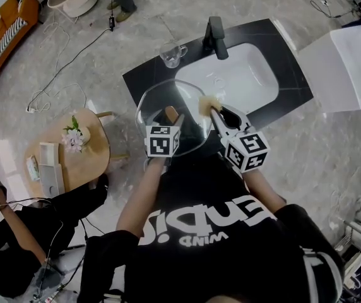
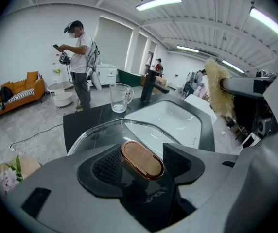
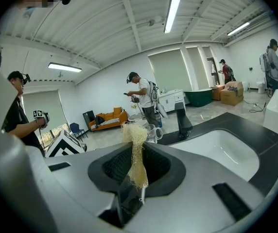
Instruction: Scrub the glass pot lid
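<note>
Bright, even light from ceiling strip lights [image 2: 158, 2] — fisheye edges dark, warped — glossy floor [image 1: 168, 5] glare.

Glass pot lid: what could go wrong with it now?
The round glass pot lid is at the black counter's edge, only its brown oval knob between the left gripper's jaws; a scrubbing push might slide it off and smash it. The clear glass mug behind could get knocked over.
</note>
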The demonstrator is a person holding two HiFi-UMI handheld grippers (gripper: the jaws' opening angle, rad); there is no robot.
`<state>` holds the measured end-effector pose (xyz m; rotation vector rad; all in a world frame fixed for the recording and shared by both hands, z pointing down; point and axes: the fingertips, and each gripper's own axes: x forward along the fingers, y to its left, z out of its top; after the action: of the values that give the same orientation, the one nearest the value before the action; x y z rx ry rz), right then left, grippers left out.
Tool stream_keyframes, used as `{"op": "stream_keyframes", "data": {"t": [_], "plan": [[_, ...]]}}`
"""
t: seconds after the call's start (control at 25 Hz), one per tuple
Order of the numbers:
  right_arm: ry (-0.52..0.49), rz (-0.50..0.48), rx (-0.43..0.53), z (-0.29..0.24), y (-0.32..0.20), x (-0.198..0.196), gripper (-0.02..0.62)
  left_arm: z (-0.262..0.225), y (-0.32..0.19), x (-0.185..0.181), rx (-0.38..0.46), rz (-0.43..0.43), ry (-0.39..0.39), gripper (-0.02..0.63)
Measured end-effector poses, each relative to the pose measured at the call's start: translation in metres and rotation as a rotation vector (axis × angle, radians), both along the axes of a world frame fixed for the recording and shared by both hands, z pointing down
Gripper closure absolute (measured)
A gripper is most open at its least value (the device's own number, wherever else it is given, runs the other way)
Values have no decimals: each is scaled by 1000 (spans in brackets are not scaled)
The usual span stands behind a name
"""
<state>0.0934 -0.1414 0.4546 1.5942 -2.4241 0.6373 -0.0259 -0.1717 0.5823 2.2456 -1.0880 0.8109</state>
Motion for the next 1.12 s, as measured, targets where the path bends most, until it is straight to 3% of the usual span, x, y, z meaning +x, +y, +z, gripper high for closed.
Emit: {"op": "stream_keyframes", "data": {"t": [0.12,0.4,0.76,1.12], "plan": [[0,-2,-11,3,-2,2,538,4,-3,-2,3,-4,-31,350],[21,-39,-40,14,-8,5,538,5,-4,-1,-22,-2,-20,357],[77,-257,-212,78,19,-29,538,7,-5,-1,-63,-4,-2,357],[80,-455,-389,128,42,-78,538,9,-7,1,-71,20,-35,364]]}}
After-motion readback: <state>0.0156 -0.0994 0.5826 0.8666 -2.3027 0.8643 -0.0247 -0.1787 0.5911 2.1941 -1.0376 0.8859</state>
